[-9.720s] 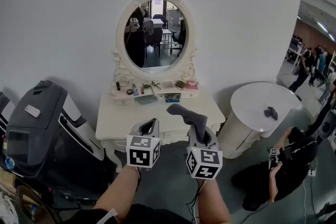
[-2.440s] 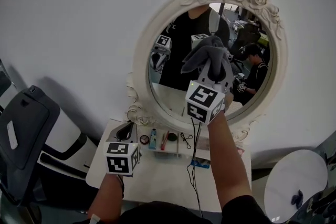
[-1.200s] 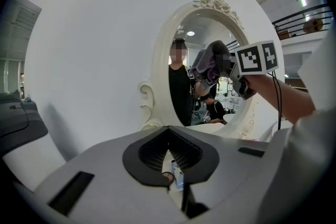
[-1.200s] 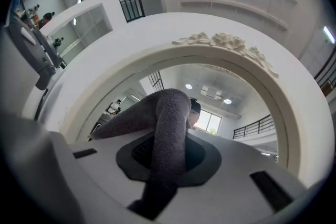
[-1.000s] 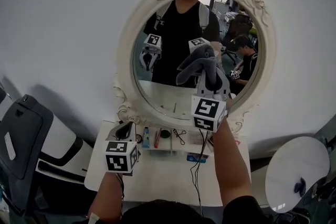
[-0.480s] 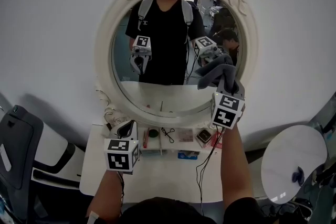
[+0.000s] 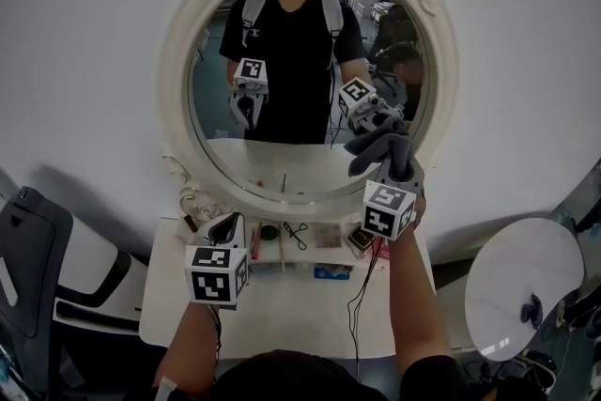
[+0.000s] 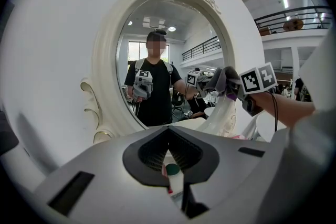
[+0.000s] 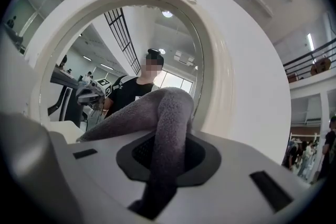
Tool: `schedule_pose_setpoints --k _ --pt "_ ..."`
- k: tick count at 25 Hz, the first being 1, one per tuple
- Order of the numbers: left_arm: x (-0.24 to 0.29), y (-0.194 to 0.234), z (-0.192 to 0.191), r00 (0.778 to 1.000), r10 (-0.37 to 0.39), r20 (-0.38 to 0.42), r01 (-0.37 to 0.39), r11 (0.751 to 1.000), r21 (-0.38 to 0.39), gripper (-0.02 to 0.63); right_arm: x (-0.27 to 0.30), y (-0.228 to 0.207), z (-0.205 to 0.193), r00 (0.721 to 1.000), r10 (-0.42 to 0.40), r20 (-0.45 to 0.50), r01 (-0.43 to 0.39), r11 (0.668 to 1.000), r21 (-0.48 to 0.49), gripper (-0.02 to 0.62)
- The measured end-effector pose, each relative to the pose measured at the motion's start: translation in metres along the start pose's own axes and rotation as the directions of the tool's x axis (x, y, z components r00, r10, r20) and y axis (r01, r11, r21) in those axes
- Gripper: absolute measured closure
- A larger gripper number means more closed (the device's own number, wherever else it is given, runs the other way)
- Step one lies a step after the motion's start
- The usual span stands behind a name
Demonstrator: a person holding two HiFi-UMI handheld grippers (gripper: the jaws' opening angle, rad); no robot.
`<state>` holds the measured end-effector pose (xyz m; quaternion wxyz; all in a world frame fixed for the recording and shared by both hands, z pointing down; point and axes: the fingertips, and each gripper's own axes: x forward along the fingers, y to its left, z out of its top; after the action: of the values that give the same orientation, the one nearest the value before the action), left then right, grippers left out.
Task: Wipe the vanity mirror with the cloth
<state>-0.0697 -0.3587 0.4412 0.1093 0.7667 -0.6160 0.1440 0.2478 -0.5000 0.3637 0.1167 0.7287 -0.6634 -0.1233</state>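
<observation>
Head view: the grey cloth is seen clamped in the right gripper and laid against the lower right edge of the vanity mirror, beside its carved frame. In the right gripper view only a narrow fold of the cloth is pinched between the jaws, so it could be dragged out if it is pressed hard across the glass. With so little cloth ahead of the jaws, glass or frame could be struck by them. The small cosmetics along the back edge of the vanity table could be swept over by the hanging cable. The left gripper is held low with its jaws drawn together on nothing.
</observation>
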Motion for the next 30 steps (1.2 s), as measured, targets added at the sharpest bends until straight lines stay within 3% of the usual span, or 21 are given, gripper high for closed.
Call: schedule_pose_setpoints --k 7,16,22,30 --pt "-0.010 0.017 -0.007 0.999 0.043 -0.007 -0.043 0.999 -0.018 0.603 -0.003 0.033 0.003 0.999 0.041 -0.024 -0.038 0.994 0.103 0.535" --pt "-0.035 0.048 -0.019 0.994 0.109 -0.013 -0.110 0.993 -0.043 0.603 -0.021 0.118 0.044 0.984 0.156 0.085 -0.165 0.980 0.109 0.536" --pt "-0.062 0.084 -0.029 0.982 0.185 -0.019 -0.186 0.980 -0.074 0.603 -0.039 0.204 0.069 0.946 0.281 0.162 -0.285 0.959 0.001 0.535" --pt "-0.096 0.123 -0.044 0.962 0.270 -0.026 -0.271 0.956 -0.111 0.603 -0.060 0.310 0.086 0.873 0.462 0.157 -0.457 0.887 -0.070 0.535"
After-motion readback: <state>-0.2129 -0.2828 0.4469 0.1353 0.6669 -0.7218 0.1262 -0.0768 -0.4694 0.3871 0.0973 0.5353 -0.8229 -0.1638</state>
